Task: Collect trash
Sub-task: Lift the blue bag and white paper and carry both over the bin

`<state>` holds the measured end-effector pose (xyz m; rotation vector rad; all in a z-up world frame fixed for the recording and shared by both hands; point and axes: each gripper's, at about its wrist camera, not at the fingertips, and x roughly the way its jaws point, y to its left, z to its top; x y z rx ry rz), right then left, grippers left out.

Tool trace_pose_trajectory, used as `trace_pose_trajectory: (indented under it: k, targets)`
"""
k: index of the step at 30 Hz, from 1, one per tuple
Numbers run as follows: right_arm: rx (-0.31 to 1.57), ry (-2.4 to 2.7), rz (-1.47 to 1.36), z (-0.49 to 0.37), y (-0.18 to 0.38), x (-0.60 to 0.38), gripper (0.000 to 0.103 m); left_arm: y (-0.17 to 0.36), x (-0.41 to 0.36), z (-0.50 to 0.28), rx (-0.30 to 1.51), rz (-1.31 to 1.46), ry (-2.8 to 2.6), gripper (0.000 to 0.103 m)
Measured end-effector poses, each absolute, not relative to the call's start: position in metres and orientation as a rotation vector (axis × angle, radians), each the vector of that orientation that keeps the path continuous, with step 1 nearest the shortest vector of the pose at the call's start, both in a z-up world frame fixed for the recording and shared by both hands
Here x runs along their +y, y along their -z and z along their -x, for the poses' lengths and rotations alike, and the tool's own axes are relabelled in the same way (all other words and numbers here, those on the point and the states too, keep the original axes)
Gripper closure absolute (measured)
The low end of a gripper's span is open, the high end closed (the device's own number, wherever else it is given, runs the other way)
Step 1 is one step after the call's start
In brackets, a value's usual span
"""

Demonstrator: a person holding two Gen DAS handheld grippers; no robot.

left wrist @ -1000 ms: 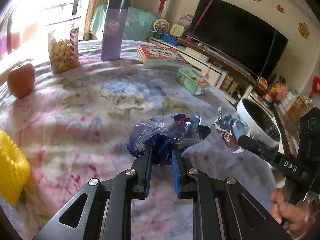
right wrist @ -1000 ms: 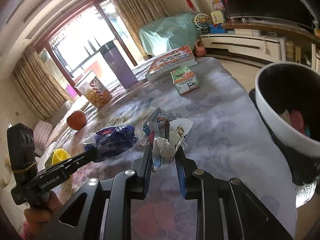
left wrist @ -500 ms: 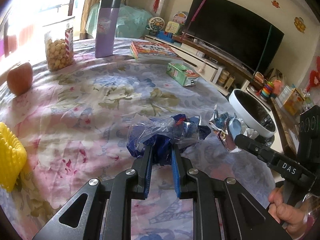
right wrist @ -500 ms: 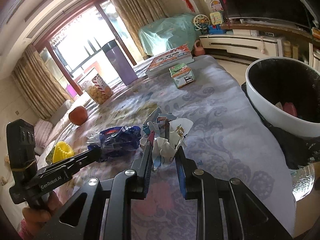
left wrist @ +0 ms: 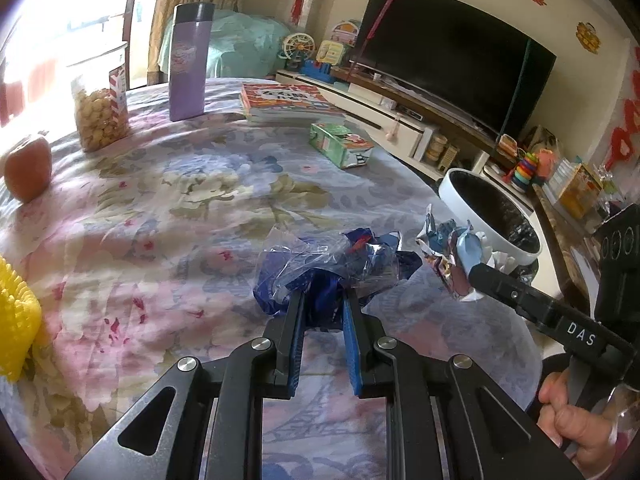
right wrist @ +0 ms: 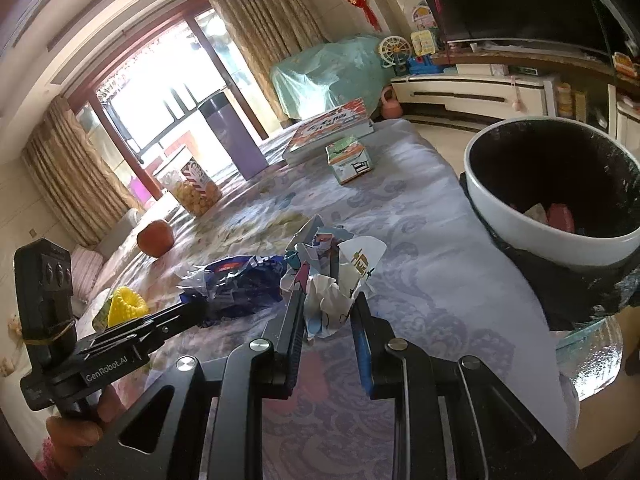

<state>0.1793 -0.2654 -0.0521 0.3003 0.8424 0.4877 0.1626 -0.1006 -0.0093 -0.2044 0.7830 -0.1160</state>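
Observation:
My left gripper is shut on a crumpled blue and clear plastic wrapper, held just above the flowered tablecloth. The same blue wrapper shows in the right wrist view at the tip of the left gripper. My right gripper is shut on a crumpled white printed paper wrapper. In the left wrist view that paper wrapper sticks out of the right gripper, close to the bin. The white trash bin with a black liner stands past the table's right edge, with some trash inside.
On the table stand a purple tumbler, a jar of round snacks, an orange fruit, books, a green carton and a yellow object. A TV unit lines the far wall.
Both grippers, each still shut on its trash, have drawn back along the table; the table items look farther away and more of the bin's rim shows.

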Motion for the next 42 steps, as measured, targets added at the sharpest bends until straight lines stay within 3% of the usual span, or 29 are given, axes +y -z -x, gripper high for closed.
trace_pose_trajectory:
  k: [42]
  targets:
    - [0.781,-0.328,-0.358,-0.174,0.034,-0.352,0.080,-0.005,-0.182,-0.192,0.772,0.146,0.277,0.087]
